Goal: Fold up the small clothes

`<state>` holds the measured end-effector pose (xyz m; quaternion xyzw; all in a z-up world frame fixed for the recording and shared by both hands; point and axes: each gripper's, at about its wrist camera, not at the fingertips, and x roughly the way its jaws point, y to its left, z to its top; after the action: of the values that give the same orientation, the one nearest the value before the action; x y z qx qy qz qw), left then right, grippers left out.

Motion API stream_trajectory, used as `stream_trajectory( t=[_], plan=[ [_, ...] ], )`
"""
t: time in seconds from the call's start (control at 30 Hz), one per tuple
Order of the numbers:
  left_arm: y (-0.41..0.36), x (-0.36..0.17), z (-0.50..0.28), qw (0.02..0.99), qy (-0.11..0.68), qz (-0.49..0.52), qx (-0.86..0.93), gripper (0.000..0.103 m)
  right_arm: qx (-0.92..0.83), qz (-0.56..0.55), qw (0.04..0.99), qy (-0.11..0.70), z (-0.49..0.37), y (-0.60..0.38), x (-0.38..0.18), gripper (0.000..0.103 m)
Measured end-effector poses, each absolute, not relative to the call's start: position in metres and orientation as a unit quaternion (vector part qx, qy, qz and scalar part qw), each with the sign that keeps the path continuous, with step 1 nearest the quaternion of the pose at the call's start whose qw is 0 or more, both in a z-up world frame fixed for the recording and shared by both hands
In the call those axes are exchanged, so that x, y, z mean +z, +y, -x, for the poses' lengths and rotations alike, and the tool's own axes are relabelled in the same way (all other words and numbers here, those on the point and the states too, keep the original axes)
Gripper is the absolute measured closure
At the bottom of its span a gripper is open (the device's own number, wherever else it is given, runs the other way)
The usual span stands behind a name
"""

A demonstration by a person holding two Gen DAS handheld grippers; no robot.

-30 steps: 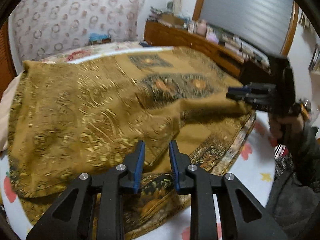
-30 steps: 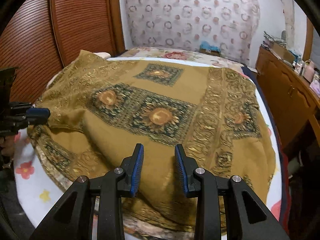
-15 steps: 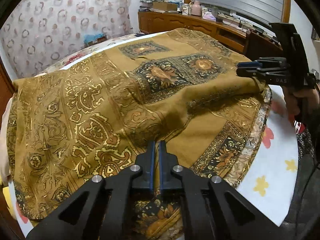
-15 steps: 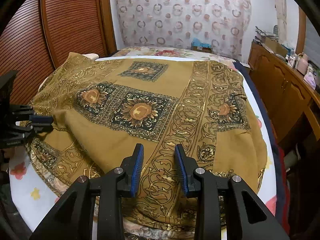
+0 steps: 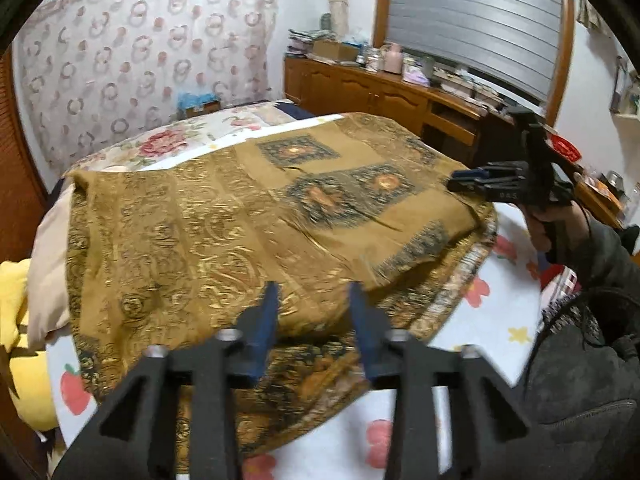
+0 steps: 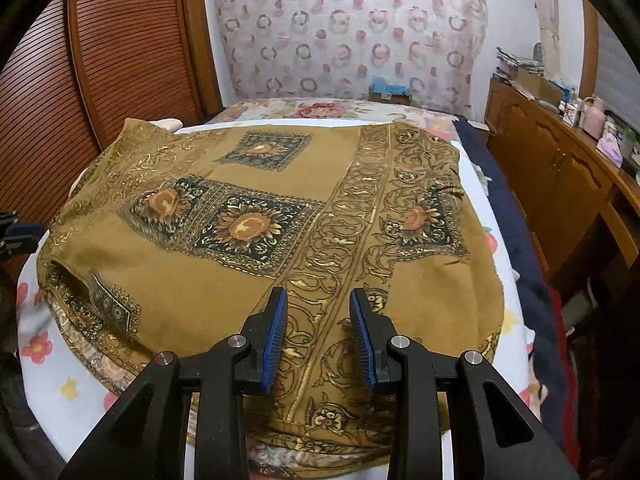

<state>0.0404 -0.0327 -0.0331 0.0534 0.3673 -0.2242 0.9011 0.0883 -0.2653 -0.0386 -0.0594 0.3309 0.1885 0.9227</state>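
Observation:
An ochre cloth (image 5: 240, 220) with gold scrolls and dark sunflower squares lies spread on the bed, its near edge doubled over a lower layer. My left gripper (image 5: 313, 292) hovers just above that folded near edge; its jaws are opening and the pads press on nothing. In the right wrist view the same cloth (image 6: 240, 280) fills the bed. My right gripper (image 6: 318, 296) stands open a little above its gold border band, holding nothing. It also shows in the left wrist view as the right gripper (image 5: 460, 179) over the cloth's right corner. The left gripper (image 6: 20, 232) peeks in at the far left.
The bed's white flowered sheet (image 5: 500, 320) shows around the cloth. A yellow soft toy (image 5: 16, 320) and a pale pillow (image 5: 48, 248) lie at the left. A wooden cabinet (image 6: 560, 168) runs along the right, a slatted wooden door (image 6: 100, 60) along the left. A person's hand (image 5: 548, 228) holds the right gripper.
The left gripper went from part open to shut on the cloth's near fold, then opened and drew up and back off it. The right gripper stayed nearly still, equally open.

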Motion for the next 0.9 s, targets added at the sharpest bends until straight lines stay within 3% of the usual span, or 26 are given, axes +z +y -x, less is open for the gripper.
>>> stream_trajectory(
  t=[0.1,0.23,0.27,0.33,0.9],
  plan=[
    [-0.014,-0.038,-0.050,0.908,0.370,-0.039,-0.194,0.059,0.184,0.059,0.924,0.331,-0.089,-0.266,-0.038,0.070],
    [0.017,-0.045,-0.057,0.915,0.372,-0.013,-0.154,0.058,0.183,0.067,0.922,0.334,-0.092,-0.271,-0.041,0.057],
    [0.025,-0.046,-0.058,0.917,0.372,-0.011,-0.143,0.054,0.176,0.077,0.922,0.338,-0.093,-0.269,-0.045,0.056],
    [0.044,-0.049,-0.058,0.922,0.369,-0.003,-0.116,0.023,0.158,0.091,0.922,0.342,-0.097,-0.270,-0.050,0.056],
    [0.129,-0.090,-0.090,0.917,0.393,0.066,0.006,0.022,0.146,0.083,0.925,0.341,-0.101,-0.275,-0.053,0.055]
  ],
)
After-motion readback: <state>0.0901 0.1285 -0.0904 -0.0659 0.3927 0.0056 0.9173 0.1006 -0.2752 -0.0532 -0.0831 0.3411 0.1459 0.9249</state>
